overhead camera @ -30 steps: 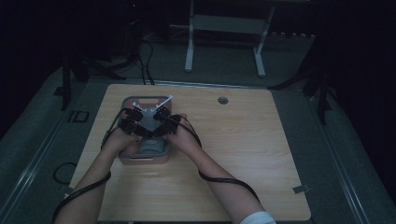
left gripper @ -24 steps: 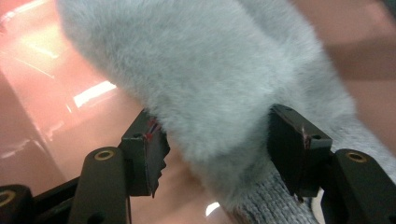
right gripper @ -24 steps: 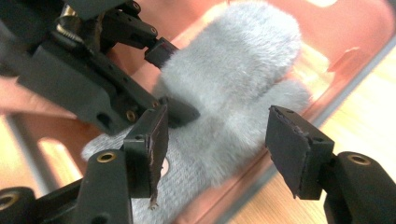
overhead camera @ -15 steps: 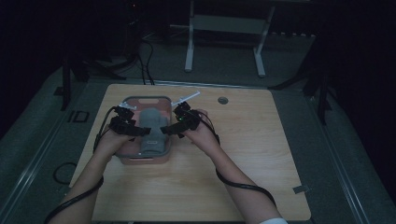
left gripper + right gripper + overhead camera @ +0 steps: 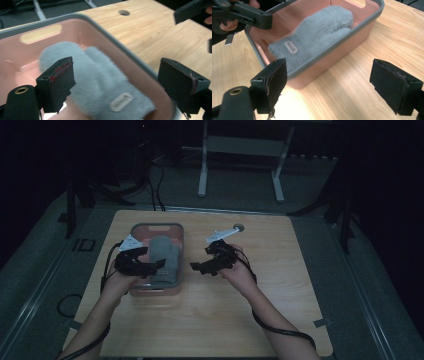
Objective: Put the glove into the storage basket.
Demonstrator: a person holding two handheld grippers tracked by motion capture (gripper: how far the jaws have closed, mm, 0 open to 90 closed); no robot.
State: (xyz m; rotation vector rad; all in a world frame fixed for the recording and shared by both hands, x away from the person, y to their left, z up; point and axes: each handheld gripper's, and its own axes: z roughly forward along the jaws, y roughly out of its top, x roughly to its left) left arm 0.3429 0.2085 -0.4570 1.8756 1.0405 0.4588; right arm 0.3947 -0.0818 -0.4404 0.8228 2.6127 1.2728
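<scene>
A pink bin with a grey rim (image 5: 177, 251) (image 5: 117, 47) (image 5: 352, 33) stands on the left half of the wooden table (image 5: 280, 285). Inside it lies a grey fluffy mitten (image 5: 163, 256) (image 5: 100, 77) (image 5: 322, 31) with a small oval label. My left gripper (image 5: 150, 267) (image 5: 117, 82) hovers over the bin's near left side, open, its jaws wide apart above the mitten. My right gripper (image 5: 200, 266) (image 5: 327, 82) is open just right of the bin, over bare table, nothing between its jaws.
A round cable hole (image 5: 238, 226) (image 5: 124, 12) sits in the table near the far edge. Metal stand legs (image 5: 240, 165) rise beyond the table on the dark floor. Cables (image 5: 280, 330) trail from both grippers along the forearms.
Both grippers were together over the bin a second ago. They have since drawn apart, the left to the bin's left side, the right out over the table, leaving the mitten in the bin.
</scene>
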